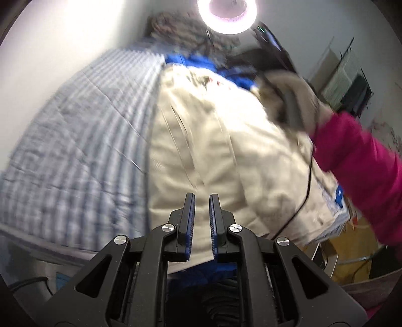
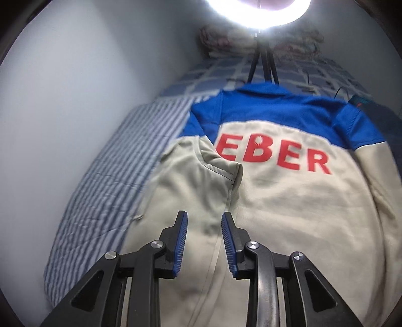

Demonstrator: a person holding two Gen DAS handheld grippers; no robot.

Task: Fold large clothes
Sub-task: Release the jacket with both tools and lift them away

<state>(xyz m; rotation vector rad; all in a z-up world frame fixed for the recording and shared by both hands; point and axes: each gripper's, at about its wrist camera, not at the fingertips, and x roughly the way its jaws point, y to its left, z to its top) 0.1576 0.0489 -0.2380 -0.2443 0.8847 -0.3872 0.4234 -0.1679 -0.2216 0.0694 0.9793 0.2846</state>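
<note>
A blue-and-white striped quilted bedspread (image 2: 105,181) carries the task's cream jacket (image 2: 289,213), flat, back up, with blue yoke and collar. Only the right wrist view shows its red "EBER" letters; only the left shows a magenta sleeve (image 1: 364,171). A ring light (image 1: 227,15) glares above. The left gripper (image 1: 201,198) stands nearly together, empty; the right gripper (image 2: 204,216) stands apart, empty.

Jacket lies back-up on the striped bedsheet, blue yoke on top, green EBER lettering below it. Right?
Not quite: the lettering on the jacket is red, not green, as the right wrist view shows. The rest holds: it lies back-up on the striped bedsheet, blue yoke above the letters.
</note>
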